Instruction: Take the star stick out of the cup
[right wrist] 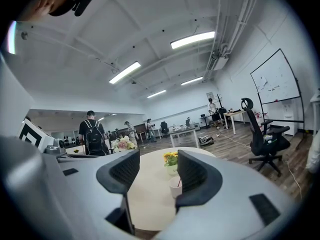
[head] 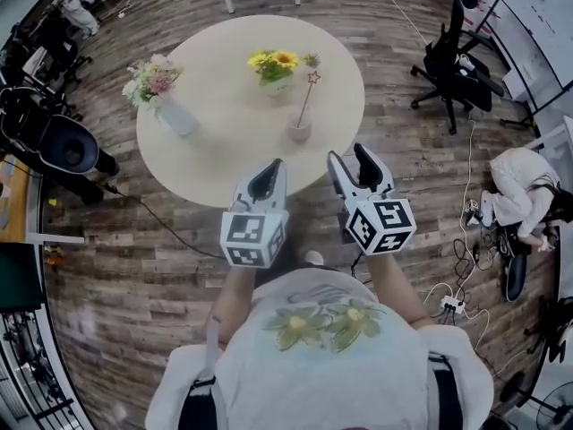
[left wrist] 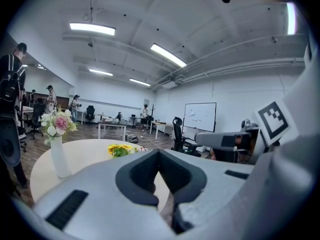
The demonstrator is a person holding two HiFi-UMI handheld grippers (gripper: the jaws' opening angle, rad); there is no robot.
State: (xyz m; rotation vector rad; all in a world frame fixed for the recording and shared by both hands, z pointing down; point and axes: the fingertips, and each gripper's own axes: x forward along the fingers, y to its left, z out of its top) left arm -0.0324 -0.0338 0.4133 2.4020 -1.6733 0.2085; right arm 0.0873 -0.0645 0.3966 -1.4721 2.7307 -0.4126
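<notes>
The star stick (head: 309, 97) stands tilted in a small pale cup (head: 299, 130) near the front of the round beige table (head: 224, 150). Both grippers hover at the table's near edge, short of the cup. My left gripper (head: 268, 179) is shut with nothing in it; in the left gripper view its jaws (left wrist: 160, 156) meet at the tips. My right gripper (head: 353, 163) is open and empty. In the right gripper view the cup (right wrist: 176, 186) shows between the parted jaws (right wrist: 157, 171), still some way off, and the right finger hides most of the stick.
A pot of yellow flowers (head: 276, 68) stands just behind the cup. A white vase of pink flowers (head: 166, 97) is at the table's left. An office chair (head: 452, 61), floor cables (head: 457, 267) and a crouching person (head: 524, 186) are to the right.
</notes>
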